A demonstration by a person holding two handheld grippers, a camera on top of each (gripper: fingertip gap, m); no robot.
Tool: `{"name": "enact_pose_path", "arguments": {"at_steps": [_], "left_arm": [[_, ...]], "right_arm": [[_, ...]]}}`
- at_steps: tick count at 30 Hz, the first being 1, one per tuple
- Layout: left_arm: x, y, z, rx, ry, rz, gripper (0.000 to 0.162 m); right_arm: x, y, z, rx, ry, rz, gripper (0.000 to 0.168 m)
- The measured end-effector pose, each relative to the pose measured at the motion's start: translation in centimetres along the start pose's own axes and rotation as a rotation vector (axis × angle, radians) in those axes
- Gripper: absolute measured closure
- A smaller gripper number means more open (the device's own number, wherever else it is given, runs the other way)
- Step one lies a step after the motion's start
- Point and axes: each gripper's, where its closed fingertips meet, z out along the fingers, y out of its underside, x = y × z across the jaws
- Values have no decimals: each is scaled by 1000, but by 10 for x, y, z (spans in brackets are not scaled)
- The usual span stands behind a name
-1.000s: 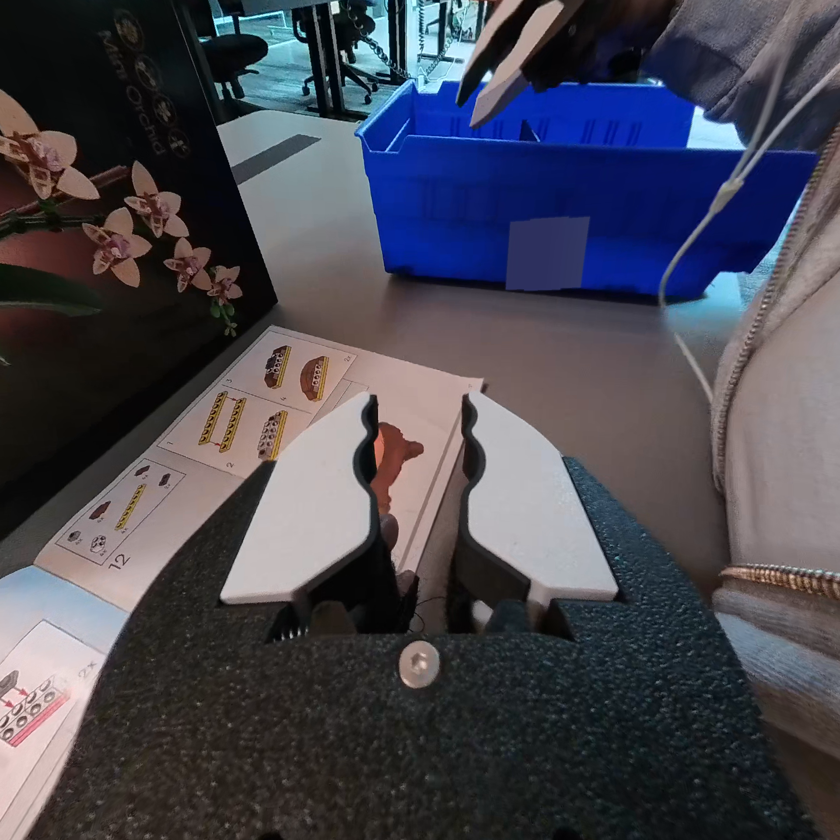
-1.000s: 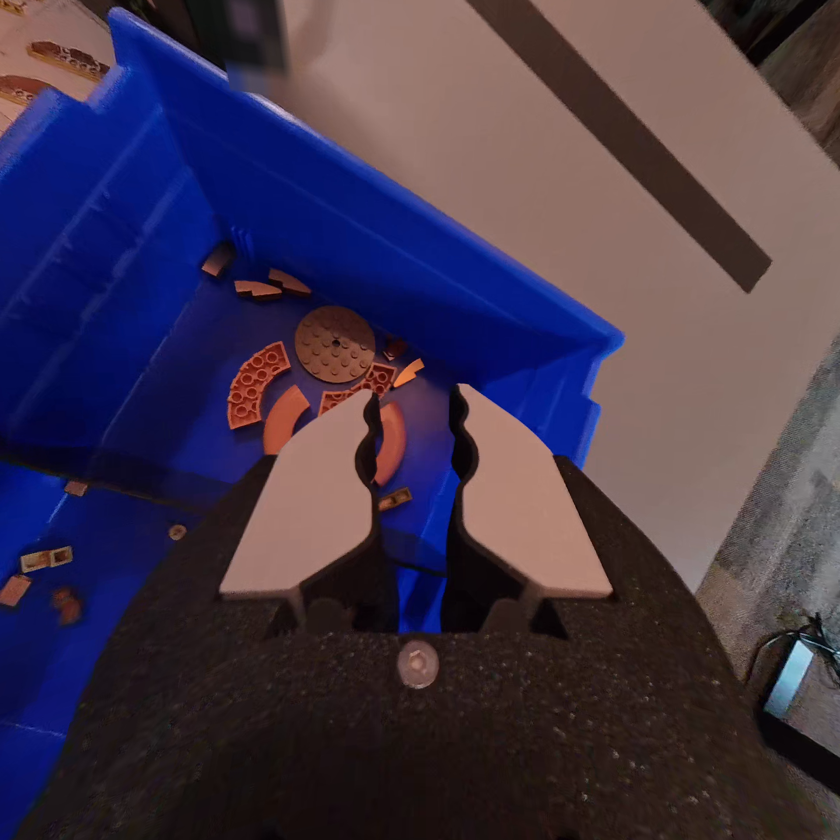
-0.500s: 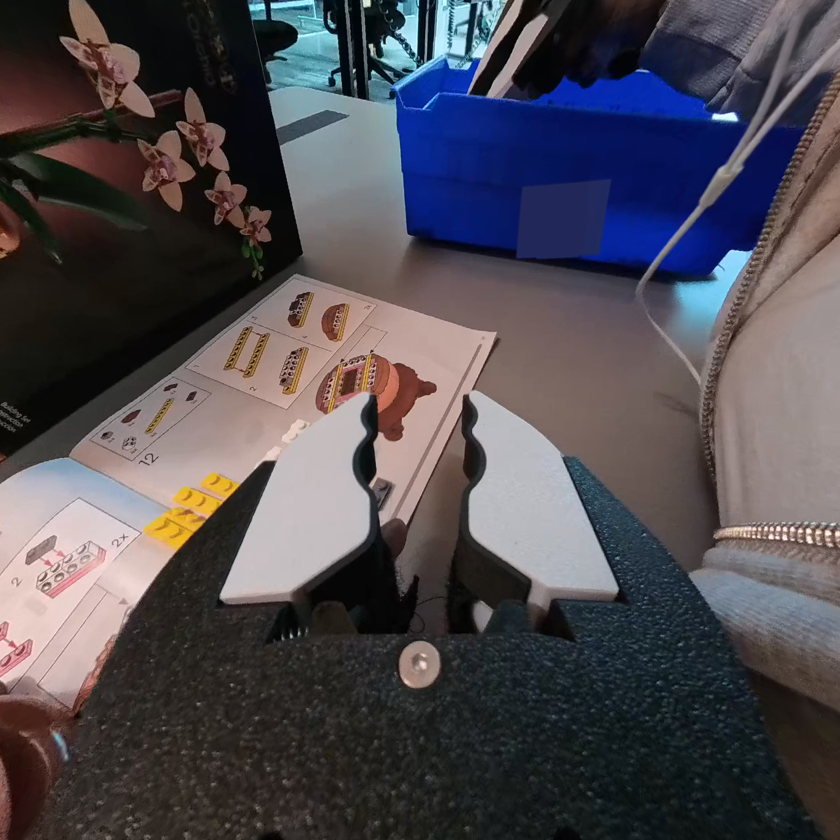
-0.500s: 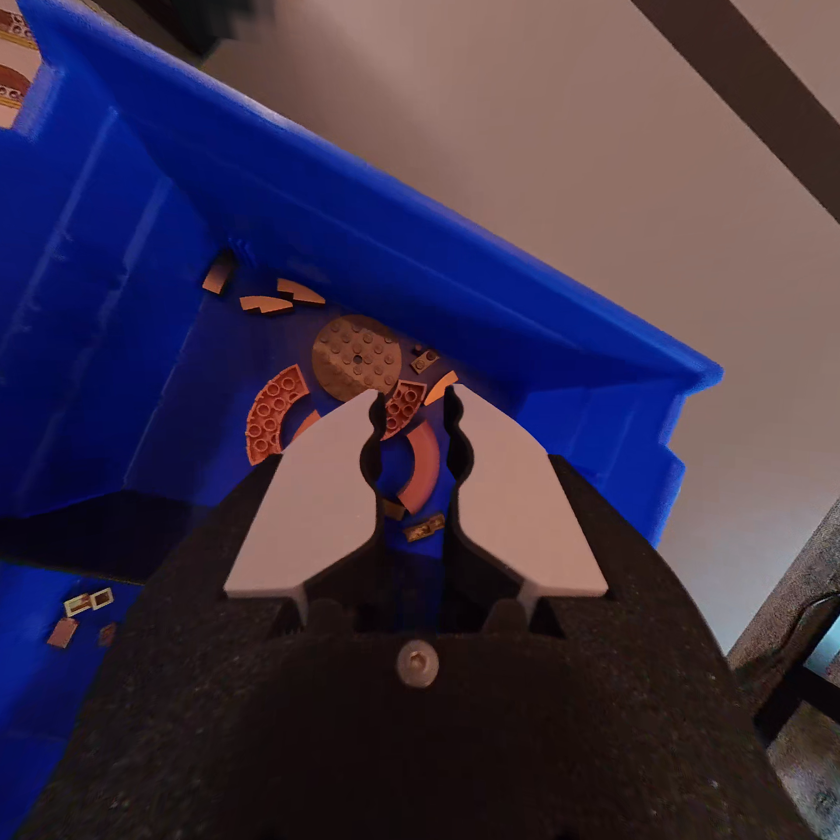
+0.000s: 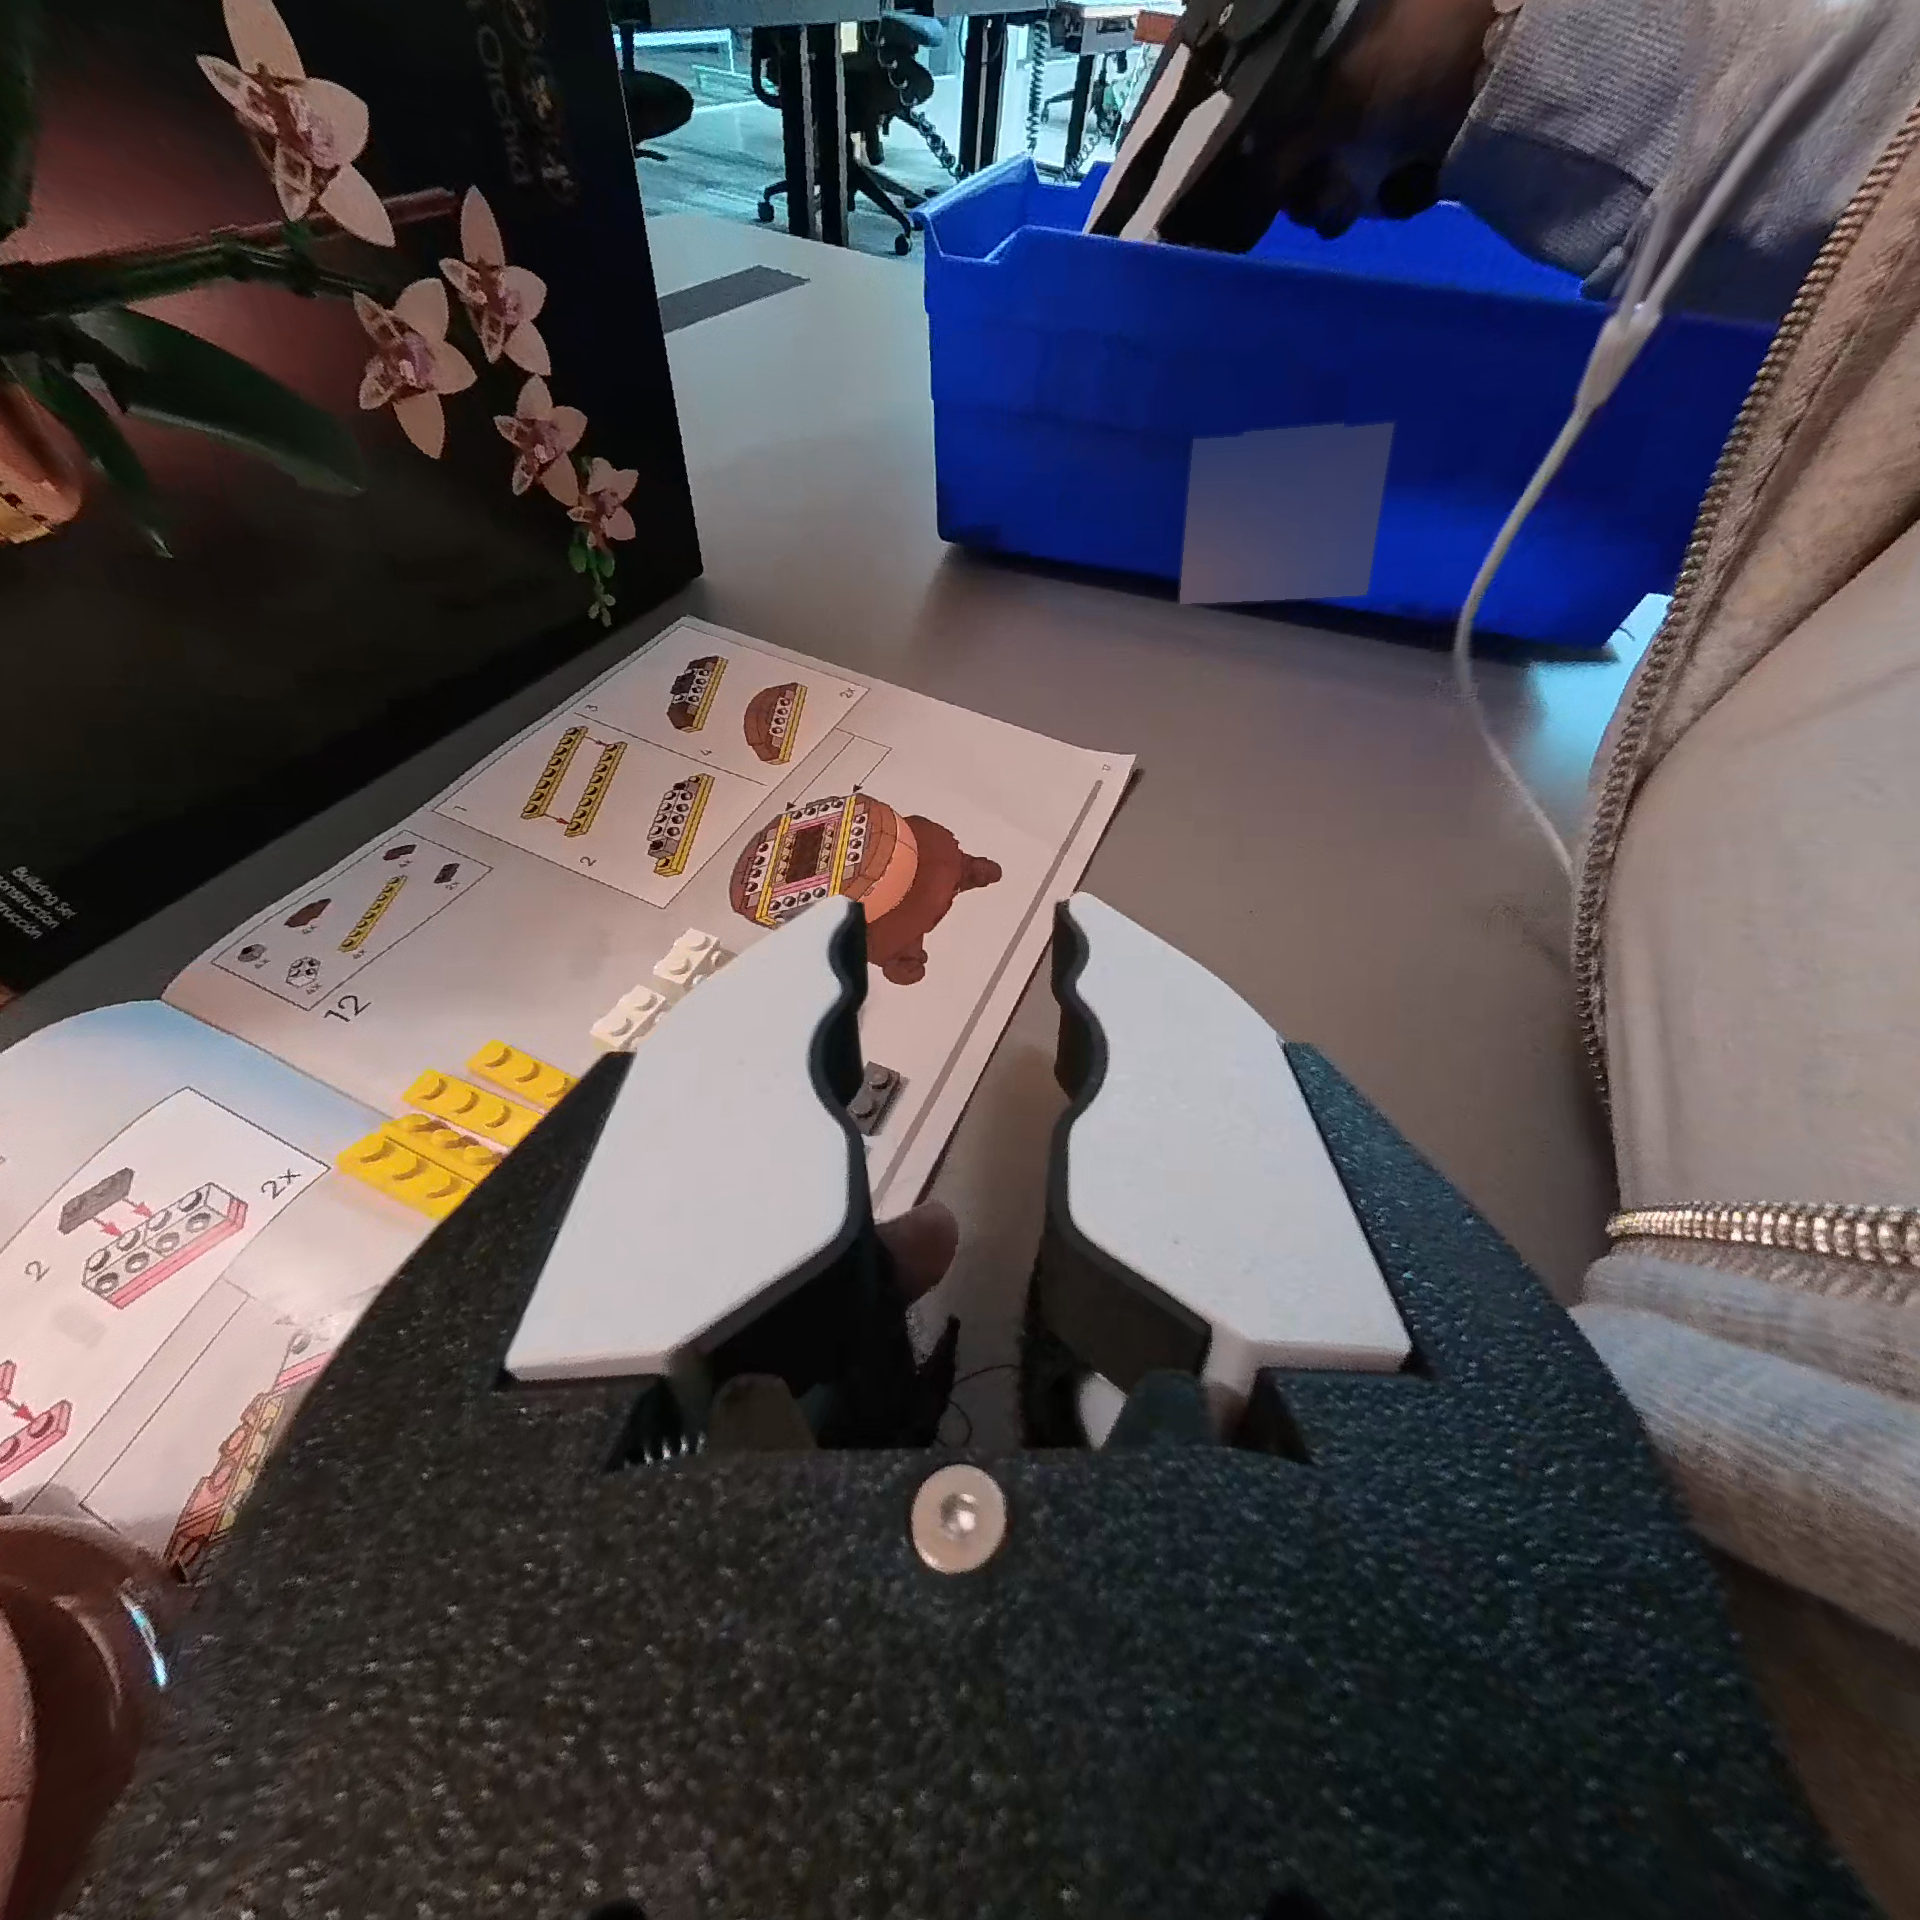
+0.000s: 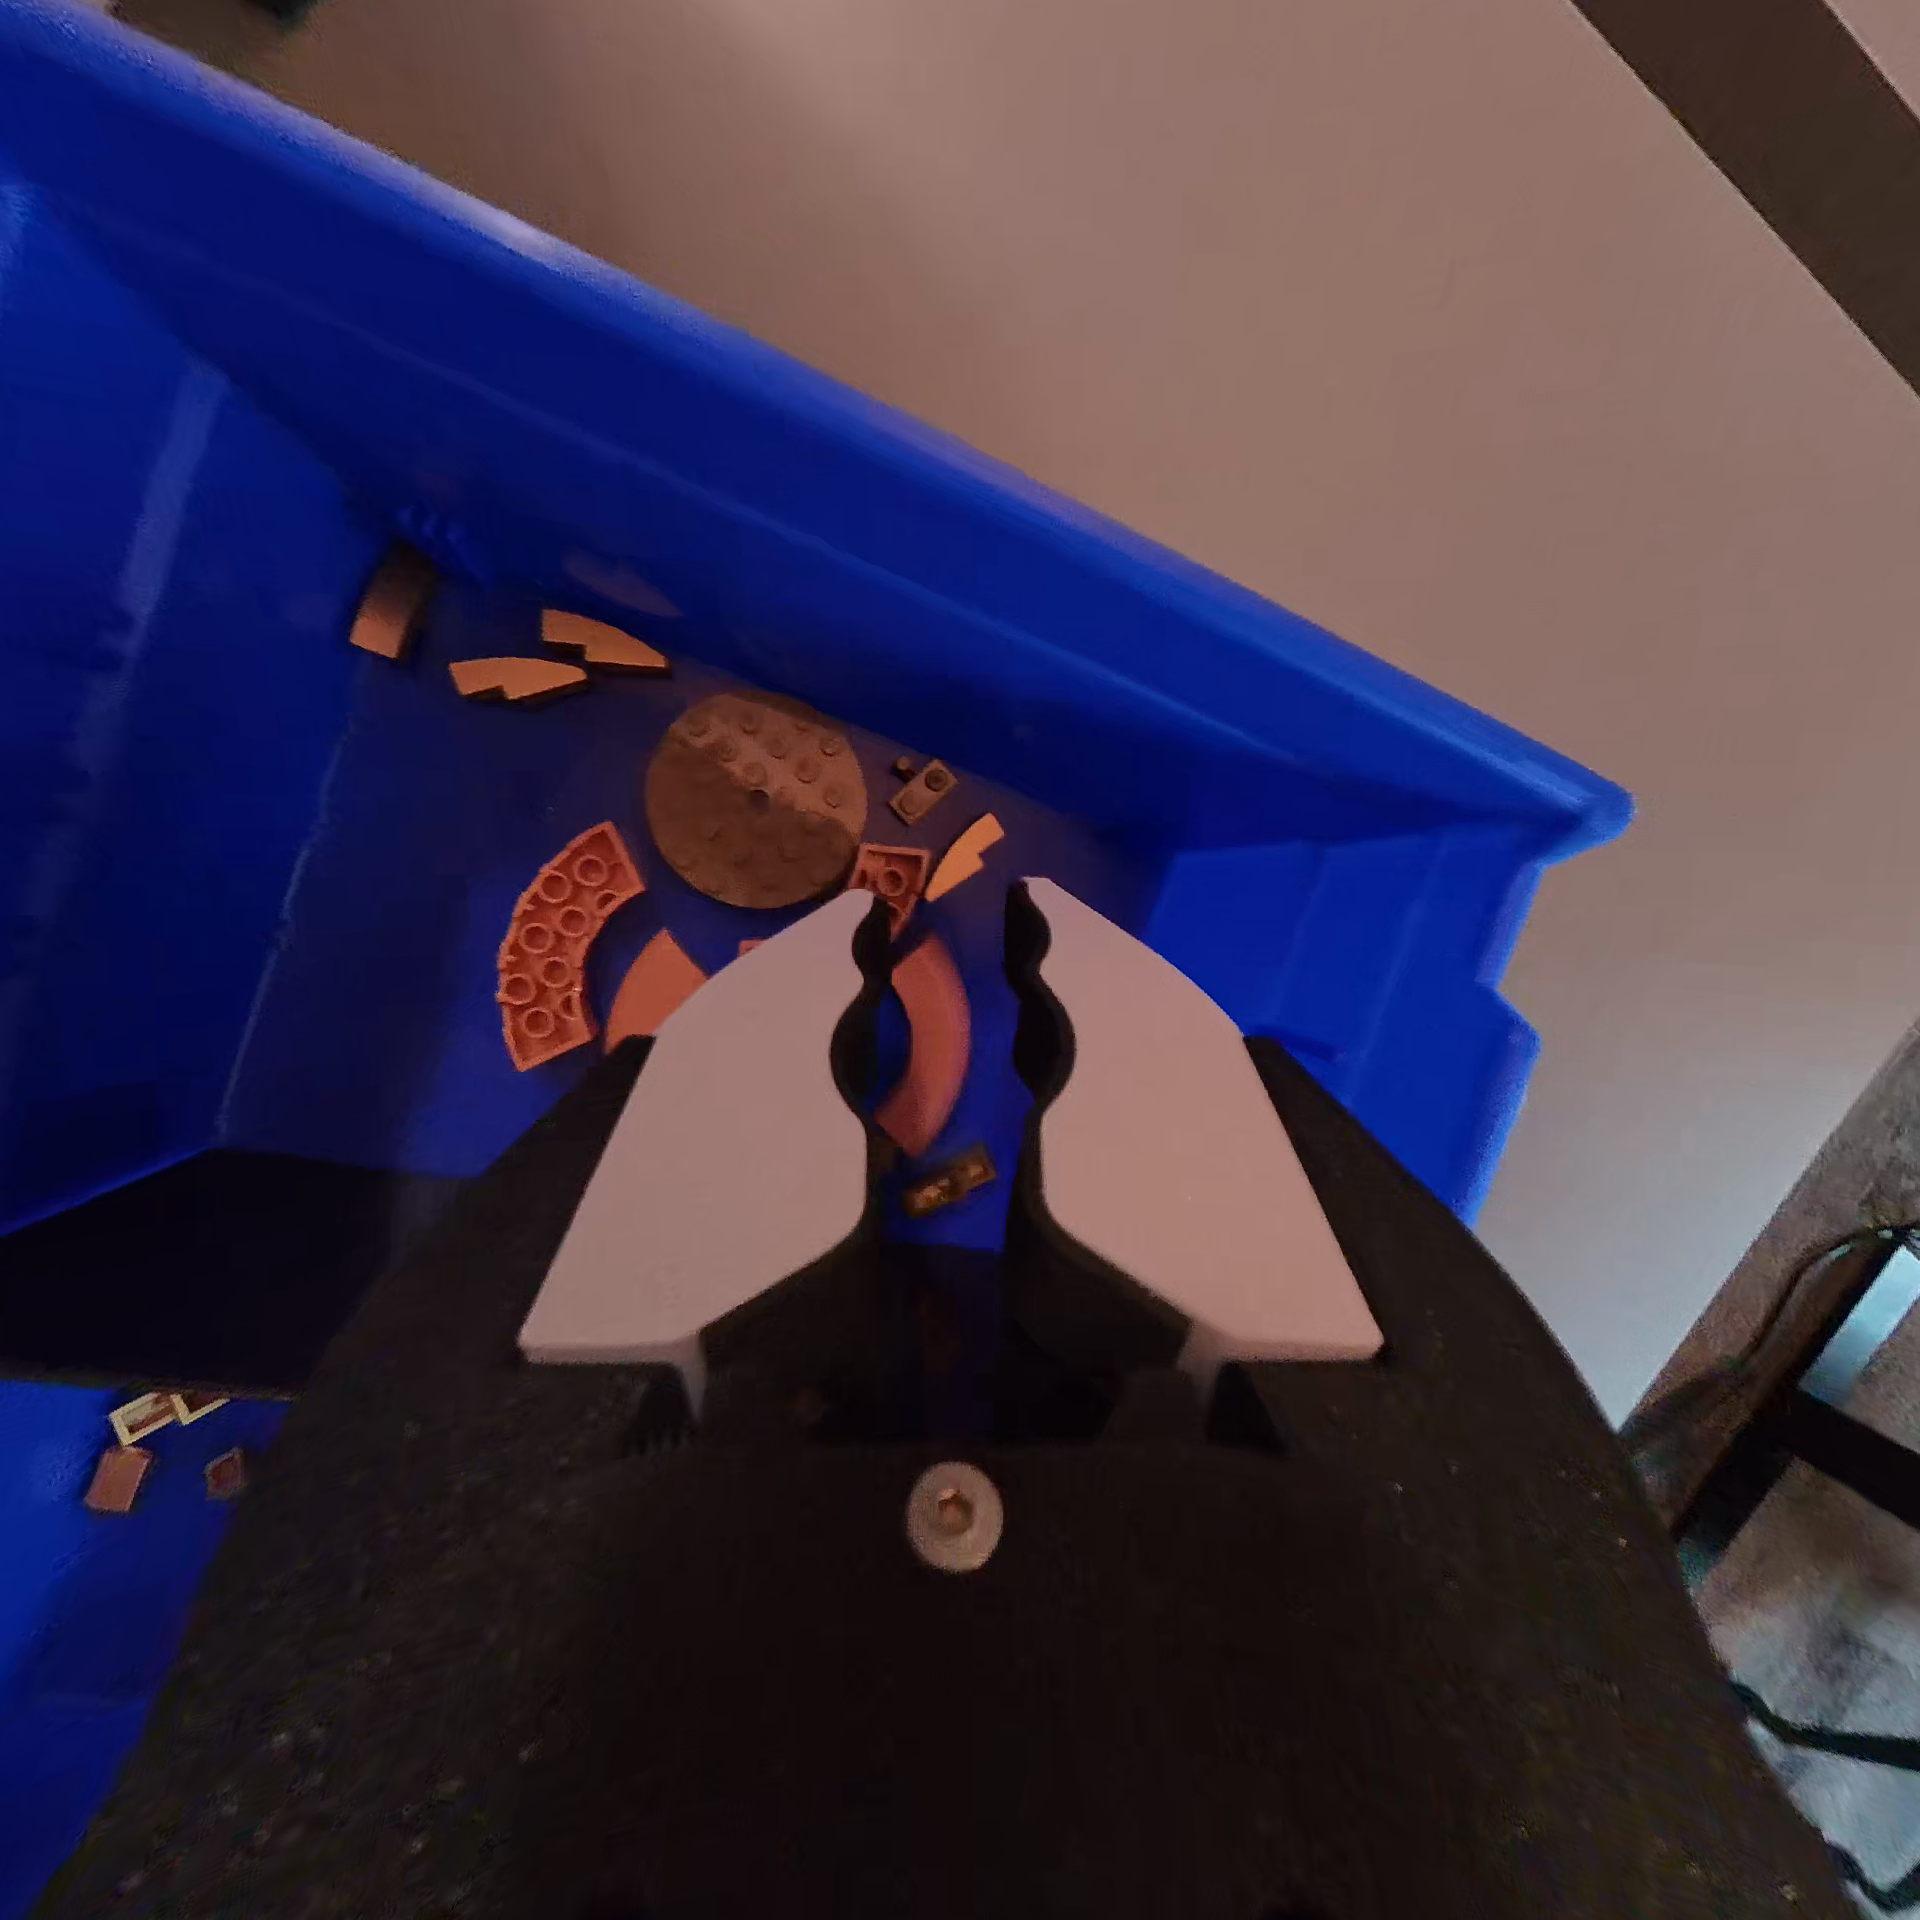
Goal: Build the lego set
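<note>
My right gripper (image 6: 940, 899) is open and empty, pointing down into the blue bin (image 6: 1039, 644). A curved pink arch piece (image 6: 930, 1039) shows in the gap between its fingers. A brown round plate (image 6: 755, 798) and an orange curved studded plate (image 6: 556, 940) lie on the bin floor beyond. My left gripper (image 5: 956, 914) is open and empty above the open instruction booklet (image 5: 582, 821). Yellow plates (image 5: 447, 1127), white small bricks (image 5: 665, 982) and a grey piece (image 5: 876, 1096) lie on the booklet. In the left wrist view the right gripper (image 5: 1164, 156) dips into the bin (image 5: 1247, 395).
The dark set box with orchid pictures (image 5: 312, 395) stands at the left of the booklet. A person's grey zip sleeve (image 5: 1766, 935) fills the right side, with a white cable (image 5: 1527, 499) hanging. Small tan pieces (image 6: 551, 660) lie in the bin's far corner. The grey table (image 5: 1299, 779) lies between booklet and bin. The tips of one gripper are about 35 cm away from the tips of the other. My right gripper is the nearer one to the brown round plate (image 6: 755, 798): about 5 cm, against 30 cm.
My left gripper has pulled back, and the yellow, white and grey pieces have come into view. My right gripper has gone lower into the bin towards the pink arch piece, jaws slightly narrower.
</note>
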Motion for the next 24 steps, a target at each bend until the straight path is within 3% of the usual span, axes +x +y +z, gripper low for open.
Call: {"name": "enact_pose_path", "arguments": {"at_steps": [11,18,24], "left_arm": [[-2,0,0,-1,2,-26,130],[-2,-2,-2,22,1,-27,131],[-1,-4,-4,43,9,-21,131]], "right_arm": [[5,7,34,-154,-45,89,155],[7,11,45,-218,-51,120,151],[3,11,49,-227,-105,109,161]]}}
